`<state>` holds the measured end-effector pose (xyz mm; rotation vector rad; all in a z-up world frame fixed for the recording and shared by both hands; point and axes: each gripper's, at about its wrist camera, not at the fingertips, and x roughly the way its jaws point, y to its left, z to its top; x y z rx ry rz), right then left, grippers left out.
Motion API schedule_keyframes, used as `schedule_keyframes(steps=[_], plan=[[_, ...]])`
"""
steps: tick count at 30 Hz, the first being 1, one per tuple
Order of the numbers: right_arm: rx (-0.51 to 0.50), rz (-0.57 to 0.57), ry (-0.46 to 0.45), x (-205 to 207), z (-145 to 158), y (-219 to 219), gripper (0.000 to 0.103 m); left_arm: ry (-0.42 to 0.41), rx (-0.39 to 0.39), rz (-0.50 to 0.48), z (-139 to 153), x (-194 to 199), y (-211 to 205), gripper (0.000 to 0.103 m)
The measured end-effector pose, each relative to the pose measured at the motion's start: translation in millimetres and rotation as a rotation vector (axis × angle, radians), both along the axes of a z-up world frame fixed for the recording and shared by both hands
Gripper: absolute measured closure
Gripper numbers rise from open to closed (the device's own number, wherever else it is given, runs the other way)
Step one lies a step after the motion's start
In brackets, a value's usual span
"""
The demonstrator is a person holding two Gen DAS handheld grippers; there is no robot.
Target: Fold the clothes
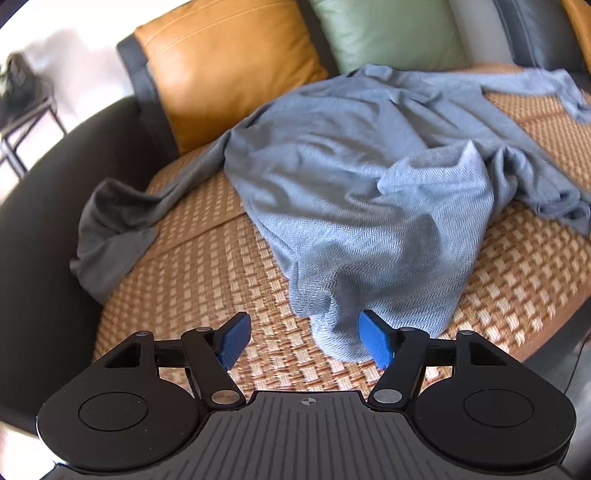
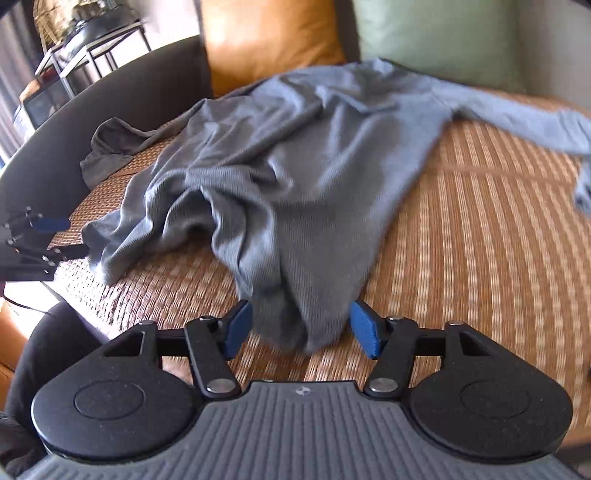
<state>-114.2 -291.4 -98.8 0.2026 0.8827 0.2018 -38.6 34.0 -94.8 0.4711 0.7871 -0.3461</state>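
Grey-blue shirt (image 1: 354, 177) hem lies loose between both released grippers (image 1: 304, 339) (image 2: 301, 328); bare woven mat (image 2: 480, 240) rightward.

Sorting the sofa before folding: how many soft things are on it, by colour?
Grey-blue garment: 1
Tan cushion: 1
Green cushion: 1
Woven seat mat: 1
Total: 4

Sweater (image 1: 351, 177) lies on mat (image 1: 207, 288), before cushions (image 1: 225, 70).
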Motion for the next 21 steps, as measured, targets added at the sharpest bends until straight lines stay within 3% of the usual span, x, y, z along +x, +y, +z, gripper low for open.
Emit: schedule_keyframes(steps=[6, 10, 11, 12, 13, 14, 17, 21], plan=[[-0.05, -0.044, 0.009, -6, -10, 1, 0.054, 0.025, -0.035, -0.033, -5, 8, -13, 0.026], [-0.079, -0.026, 0.005, -3, -14, 6, 0.055, 0.051, -0.035, -0.041, -16, 9, -22, 0.028], [-0.09, -0.014, 0.004, -1, -15, 9, 0.055, 0.063, -0.049, -0.03, -19, 12, -22, 0.048], [-0.101, -0.003, 0.003, 1, -16, 12, 0.057, 0.073, -0.063, -0.018, -20, 14, -22, 0.061], [-0.11, 0.012, 0.009, 3, -17, 15, 0.064, 0.073, -0.082, 0.004, -19, 16, -21, 0.091], [-0.118, 0.029, 0.016, 6, -18, 18, 0.097, 0.081, -0.102, 0.025, -15, 20, -19, 0.097], [-0.104, 0.022, 0.004, 9, -2, 9, 0.098, 0.069, -0.22, 0.085, 16, 25, 1, 0.1], [-0.148, -0.034, -0.119, -4, 52, -30, 0.098, 0.008, -0.329, 0.165, 64, 27, 39, 0.101]])
